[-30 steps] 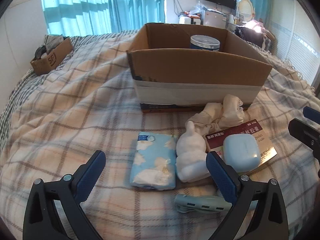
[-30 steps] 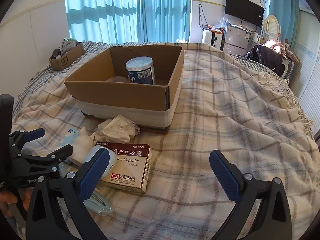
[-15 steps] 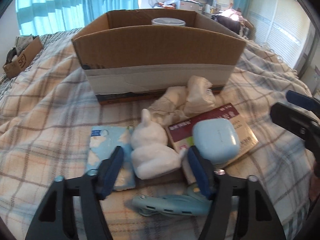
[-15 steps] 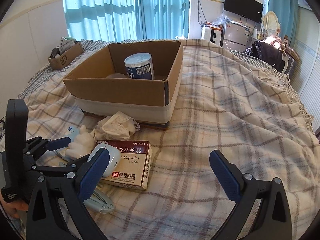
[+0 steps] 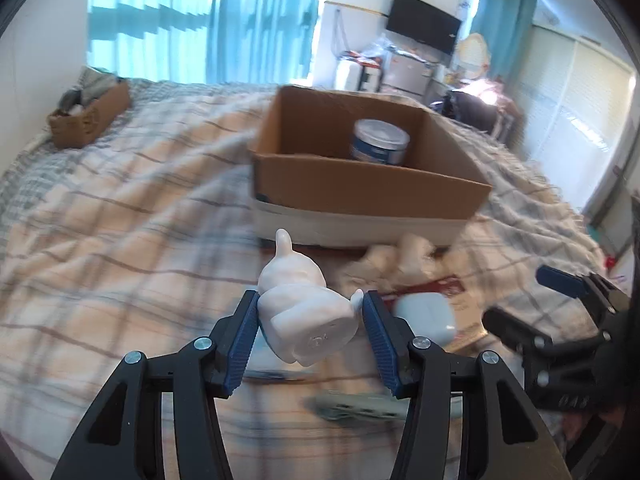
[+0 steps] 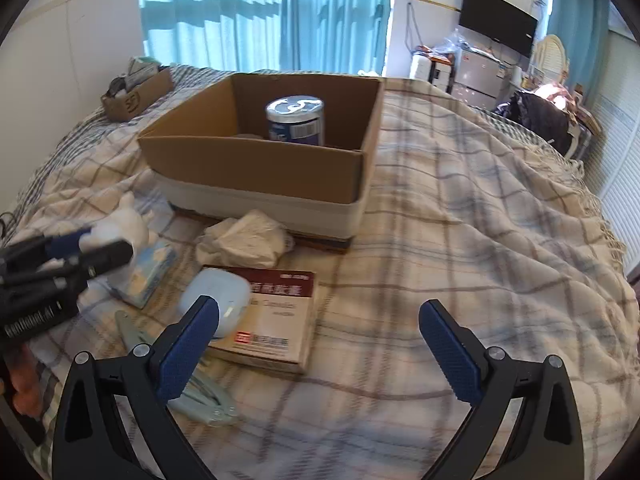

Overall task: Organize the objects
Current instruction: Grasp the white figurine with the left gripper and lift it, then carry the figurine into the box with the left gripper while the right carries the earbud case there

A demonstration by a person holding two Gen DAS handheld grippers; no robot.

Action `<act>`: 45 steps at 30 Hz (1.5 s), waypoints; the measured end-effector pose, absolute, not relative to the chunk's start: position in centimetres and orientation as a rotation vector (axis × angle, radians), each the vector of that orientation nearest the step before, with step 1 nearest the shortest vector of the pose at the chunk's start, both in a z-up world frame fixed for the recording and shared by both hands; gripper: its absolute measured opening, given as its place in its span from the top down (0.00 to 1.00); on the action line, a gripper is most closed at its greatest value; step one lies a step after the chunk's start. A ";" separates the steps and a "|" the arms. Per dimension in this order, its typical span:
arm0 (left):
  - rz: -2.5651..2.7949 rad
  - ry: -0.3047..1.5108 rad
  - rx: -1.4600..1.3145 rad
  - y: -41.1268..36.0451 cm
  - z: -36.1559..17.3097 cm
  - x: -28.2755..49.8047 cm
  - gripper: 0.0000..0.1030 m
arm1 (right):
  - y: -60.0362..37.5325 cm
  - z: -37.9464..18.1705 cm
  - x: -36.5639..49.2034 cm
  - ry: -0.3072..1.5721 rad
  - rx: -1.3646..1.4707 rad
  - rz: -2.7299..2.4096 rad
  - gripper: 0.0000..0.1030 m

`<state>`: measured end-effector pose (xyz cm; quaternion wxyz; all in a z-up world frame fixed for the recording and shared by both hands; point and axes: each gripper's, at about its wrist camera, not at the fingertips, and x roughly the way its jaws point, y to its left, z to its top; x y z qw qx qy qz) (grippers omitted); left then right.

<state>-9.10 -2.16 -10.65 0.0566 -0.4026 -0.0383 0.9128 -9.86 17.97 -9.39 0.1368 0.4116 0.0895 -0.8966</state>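
My left gripper is shut on a white rabbit figurine and holds it above the bed, short of the open cardboard box; both show at the left of the right wrist view, figurine. The box holds a blue can. My right gripper is open and empty over the plaid blanket. On the blanket lie a tissue pack, a crumpled white cloth, a medicine box with a pale blue case on it, and a pale green clip.
A small cardboard box of odds and ends sits at the far left of the bed. A TV, a fridge and clutter stand beyond the bed. The plaid blanket spreads out to the right of the big box.
My left gripper closed on the white rabbit figurine and lifted it off the blanket. The right gripper stayed open and shifted slightly forward.
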 end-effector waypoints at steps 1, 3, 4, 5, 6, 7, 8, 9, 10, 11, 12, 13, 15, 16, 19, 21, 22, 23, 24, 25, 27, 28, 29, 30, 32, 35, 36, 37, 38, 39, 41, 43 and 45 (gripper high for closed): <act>2.788 -0.104 -1.232 -2.4 -10.7 -9.2 0.48 | 17.3 -9.6 -9.8 0.275 1.197 -2.584 0.02; 2.778 -0.124 -1.242 -2.9 -10.9 -9.0 0.48 | 16.1 -10.0 -9.9 0.292 1.216 -2.560 0.02; 2.776 -0.121 -1.247 -3.0 -11.1 -9.1 0.48 | 15.5 -10.2 -10.0 0.293 1.226 -2.546 0.02; 2.782 -0.110 -1.252 -2.9 -11.1 -9.1 0.48 | 14.8 -10.5 -10.1 0.297 1.237 -2.533 0.02; 2.787 -0.104 -1.256 -2.9 -11.2 -9.2 0.48 | 14.4 -10.8 -10.2 0.304 1.247 -2.524 0.02; 2.787 -0.105 -1.258 -3.0 -11.3 -9.1 0.48 | 13.9 -11.2 -10.4 0.312 1.262 -2.514 0.02; 2.785 -0.111 -1.263 -3.0 -11.4 -9.3 0.48 | 13.5 -11.5 -10.6 0.316 1.277 -2.505 0.02; 2.785 -0.119 -1.272 -3.1 -11.5 -9.4 0.48 | 13.2 -11.9 -10.8 0.307 1.288 -2.493 0.02; 2.784 -0.129 -1.283 -3.3 -11.6 -9.4 0.48 | 12.9 -12.2 -11.0 0.298 1.298 -2.484 0.03; 2.783 -0.136 -1.290 -3.4 -11.7 -9.5 0.48 | 12.7 -12.4 -11.1 0.297 1.302 -2.481 0.04; 2.784 -0.146 -1.298 -3.5 -11.9 -9.5 0.48 | 12.5 -12.6 -11.3 0.299 1.304 -2.480 0.05; 2.786 -0.156 -1.302 -3.6 -11.9 -9.5 0.48 | 12.2 -12.8 -11.4 0.302 1.308 -2.475 0.08; 2.782 -0.174 -1.306 -3.8 -12.0 -9.5 0.48 | 11.6 -13.3 -11.8 0.308 1.323 -2.449 0.13; 2.781 -0.176 -1.307 -3.8 -12.0 -9.5 0.48 | 11.4 -13.6 -11.9 0.318 1.331 -2.440 0.17; 2.780 -0.167 -1.312 -3.7 -12.1 -9.6 0.48 | 10.8 -13.8 -11.7 0.381 1.326 -2.445 0.29; 2.779 -0.161 -1.316 -3.6 -12.3 -9.6 0.48 | 10.9 -13.6 -11.5 0.388 1.316 -2.455 0.44; 2.778 -0.160 -1.317 -3.6 -12.3 -9.6 0.48 | 11.0 -13.5 -11.5 0.379 1.315 -2.453 0.46; 2.778 -0.159 -1.317 -3.6 -12.4 -9.5 0.48 | 11.1 -13.4 -11.5 0.371 1.316 -2.450 0.46; 2.778 -0.159 -1.316 -3.6 -12.4 -9.5 0.48 | 11.3 -13.3 -11.4 0.367 1.317 -2.447 0.46; 2.778 -0.160 -1.315 -3.6 -12.4 -9.5 0.48 | 11.4 -13.3 -11.3 0.364 1.317 -2.445 0.46; 2.777 -0.158 -1.310 -3.4 -12.4 -9.3 0.48 | 11.7 -13.0 -11.0 0.346 1.314 -2.437 0.46; 2.776 -0.154 -1.306 -3.3 -12.4 -9.1 0.48 | 11.8 -12.9 -10.8 0.338 1.312 -2.436 0.46; 2.778 -0.145 -1.303 -3.2 -12.3 -9.0 0.48 | 11.9 -12.6 -10.6 0.334 1.309 -2.437 0.46; 2.780 -0.138 -1.300 -3.1 -12.2 -8.8 0.48 | 12.1 -12.4 -10.3 0.328 1.302 -2.439 0.46; 2.784 -0.134 -1.294 -2.8 -11.8 -8.4 0.48 | 12.6 -11.7 -9.8 0.316 1.286 -2.445 0.46; 2.773 -0.156 -1.284 -2.6 -11.3 -7.8 0.48 | 13.4 -10.3 -8.9 0.299 1.247 -2.456 0.46; 2.771 -0.153 -1.286 -2.4 -11.2 -7.6 0.48 | 13.7 -9.8 -8.6 0.295 1.234 -2.461 0.46; 2.770 -0.146 -1.288 -2.2 -11.0 -7.3 0.48 | 13.9 -9.2 -8.3 0.294 1.220 -2.469 0.46; 2.771 -0.143 -1.289 -1.9 -10.7 -7.1 0.48 | 14.2 -8.6 -8.1 0.295 1.205 -2.476 0.46; 2.768 -0.145 -1.288 -1.8 -10.5 -7.0 0.48 | 14.5 -7.9 -7.8 0.297 1.187 -2.487 0.46; 2.764 -0.152 -1.275 -1.4 -9.7 -6.5 0.48 | 15.0 -6.5 -7.5 0.293 1.154 -2.504 0.46; 2.763 -0.149 -1.252 -1.1 -8.5 -6.3 0.48 | 15.4 -5.1 -7.1 0.288 1.116 -2.518 0.46; 2.761 -0.153 -1.224 -0.8 -7.3 -6.2 0.48 | 15.8 -3.5 -6.8 0.288 1.073 -2.533 0.46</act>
